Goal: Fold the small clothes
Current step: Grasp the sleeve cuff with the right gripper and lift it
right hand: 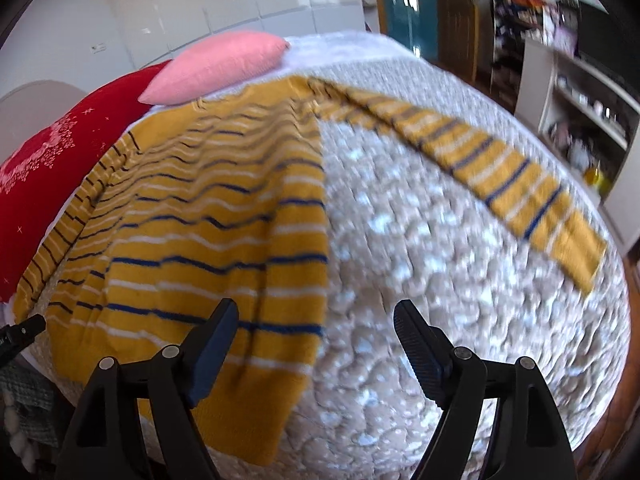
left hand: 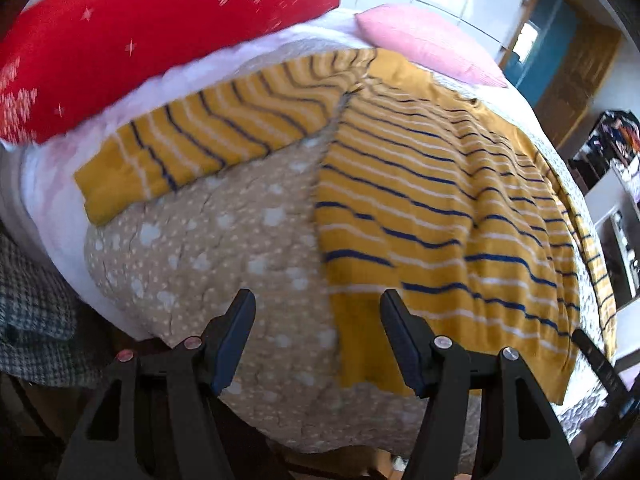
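**Striped sweater spread flat, both grippers empty above its hem**

A yellow sweater (left hand: pixel 420 208) with blue and white stripes lies face-up on the bed (left hand: pixel 224 248), its body flat and both sleeves stretched out to the sides. Its collar end lies near a red pillow (left hand: pixel 132 40) and a pink pillow (left hand: pixel 424 40).

The left gripper (left hand: pixel 318 340) hovers near the hem's left corner, jaws wide apart and holding nothing. The right gripper (right hand: pixel 316 344) hangs over the opposite hem edge, likewise wide open and empty.

No fold looks started yet. The main risk is the quilted bed cover: a pinch taken too deep could catch the cover along with the knit and drag both. The knit is soft and wavy, so grabbing only one layer at the hem could let the back layer slide and leave a crooked fold. Uneven lifting by the two sides would skew the sleeves.
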`<state>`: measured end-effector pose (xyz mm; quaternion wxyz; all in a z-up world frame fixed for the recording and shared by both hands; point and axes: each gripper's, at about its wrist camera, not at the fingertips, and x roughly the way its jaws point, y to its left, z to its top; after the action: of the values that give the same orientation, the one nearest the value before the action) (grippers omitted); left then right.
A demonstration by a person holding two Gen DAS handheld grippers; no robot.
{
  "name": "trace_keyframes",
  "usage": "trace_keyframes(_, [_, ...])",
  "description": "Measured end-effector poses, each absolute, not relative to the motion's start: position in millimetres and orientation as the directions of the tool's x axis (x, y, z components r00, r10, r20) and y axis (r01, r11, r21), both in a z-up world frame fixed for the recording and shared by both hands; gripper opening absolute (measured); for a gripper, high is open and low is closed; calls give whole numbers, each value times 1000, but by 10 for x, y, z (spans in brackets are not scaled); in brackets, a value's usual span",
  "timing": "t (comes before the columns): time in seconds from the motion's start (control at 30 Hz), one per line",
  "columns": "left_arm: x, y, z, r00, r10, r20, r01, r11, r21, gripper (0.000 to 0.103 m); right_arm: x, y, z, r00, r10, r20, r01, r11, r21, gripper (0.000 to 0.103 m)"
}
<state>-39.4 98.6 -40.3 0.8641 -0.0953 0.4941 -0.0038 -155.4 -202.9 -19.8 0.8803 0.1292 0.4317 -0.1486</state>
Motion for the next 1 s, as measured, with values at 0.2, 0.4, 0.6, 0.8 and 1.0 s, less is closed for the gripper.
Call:
trace_keyframes(0.2, [-334, 960, -544, 490, -106, -865, -85, 982, -168, 65, -1585, -2070, -298, 569, -111, -815, 375, 917, 136, 84])
trace_keyframes(0.4, [-354, 925, -551, 490, -99, -866, -76, 985, -155, 66, -1586, -2112, -291, 578, -102, -810, 377, 913, 154, 84])
trace_keyframes(0.6, [-376, 931, -573, 476, -94, -875, -83, 985, -151, 68, -1826, -2672, -130, 572, -289, -768, 530, 845, 77, 84])
trace_keyframes(0.8, [-458, 781, -394, 498, -91, -862, -46, 990, -131, 68, -2147, -3102, -18, 567, -427, -704, 555, 830, -57, 84])
trace_keyframes(1.0, [-440, 451, -342, 496, -92, -863, 24, 995, -92, 68, -2046, -3292, -321, 551, -465, -693, 402, 876, -268, 84])
